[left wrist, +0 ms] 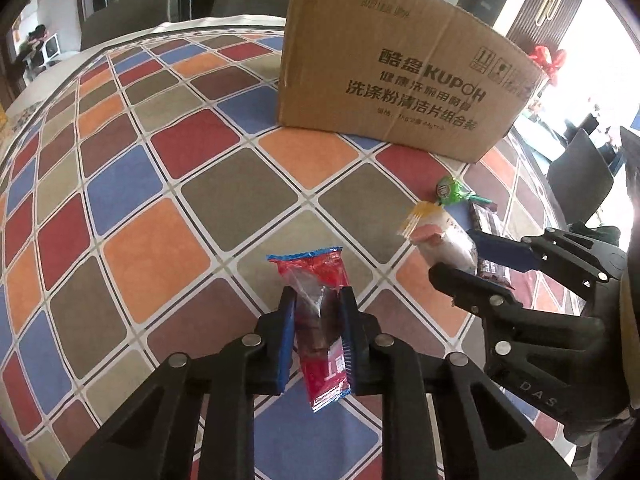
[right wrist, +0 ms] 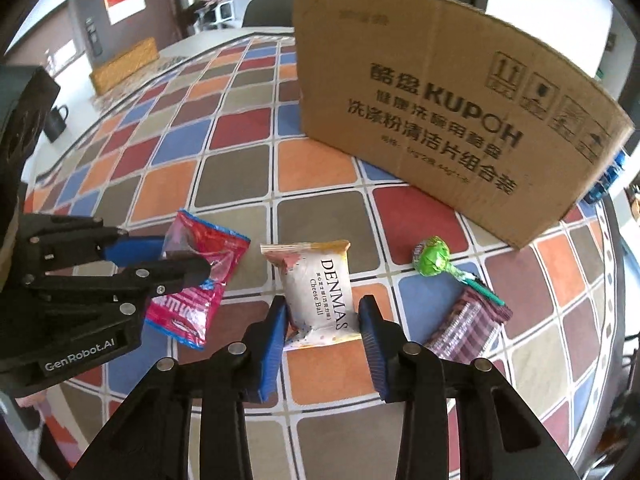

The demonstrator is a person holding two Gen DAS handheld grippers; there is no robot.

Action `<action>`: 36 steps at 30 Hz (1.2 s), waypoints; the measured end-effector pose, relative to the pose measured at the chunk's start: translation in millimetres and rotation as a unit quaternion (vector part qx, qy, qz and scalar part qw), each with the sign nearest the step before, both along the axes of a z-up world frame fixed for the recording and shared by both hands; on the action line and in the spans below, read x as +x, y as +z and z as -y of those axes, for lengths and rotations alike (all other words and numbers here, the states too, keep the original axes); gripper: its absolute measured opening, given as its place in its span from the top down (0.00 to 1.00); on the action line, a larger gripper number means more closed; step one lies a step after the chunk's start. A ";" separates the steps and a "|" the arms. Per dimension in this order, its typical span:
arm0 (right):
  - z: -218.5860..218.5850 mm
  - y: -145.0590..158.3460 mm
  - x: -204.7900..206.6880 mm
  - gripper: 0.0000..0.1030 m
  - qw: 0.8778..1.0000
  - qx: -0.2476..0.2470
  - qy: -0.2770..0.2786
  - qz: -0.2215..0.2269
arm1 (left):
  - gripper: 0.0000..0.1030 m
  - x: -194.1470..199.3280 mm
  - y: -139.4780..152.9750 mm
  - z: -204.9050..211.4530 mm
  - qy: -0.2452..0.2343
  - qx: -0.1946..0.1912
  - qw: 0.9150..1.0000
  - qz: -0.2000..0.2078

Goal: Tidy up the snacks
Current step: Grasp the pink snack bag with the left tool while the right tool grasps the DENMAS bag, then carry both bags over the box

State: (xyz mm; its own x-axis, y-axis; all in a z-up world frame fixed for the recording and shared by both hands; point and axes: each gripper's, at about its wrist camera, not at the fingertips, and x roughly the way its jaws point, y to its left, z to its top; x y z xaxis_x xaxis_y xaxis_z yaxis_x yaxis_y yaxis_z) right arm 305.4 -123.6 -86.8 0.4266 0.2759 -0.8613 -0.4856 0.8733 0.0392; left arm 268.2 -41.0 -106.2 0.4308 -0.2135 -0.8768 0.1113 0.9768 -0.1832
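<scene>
Snacks lie in row before cardboard box [right wrist: 440, 112], on near side of it. My left gripper [left wrist: 316, 312] clamped on red packet [left wrist: 316, 308], pads pinching its middle. My right gripper [right wrist: 322, 320] clamped on white cheese-ball pack [right wrist: 320, 292], pads dimpling both edges. Lollipop [right wrist: 434, 258] and purple bar [right wrist: 468, 324] wait nearer box's right end. Judgement: lift both straight up, keep squeeze gentle so contents not crushed, clear box's rim before letting go inside, keep arms apart.
</scene>
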 end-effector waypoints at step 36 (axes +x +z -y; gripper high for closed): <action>28.9 90.9 -26.1 0.64 0.985 0.072 -0.116 0.106 | 0.85 -7.3 98.8 0.5 -0.021 -0.044 0.988 0.147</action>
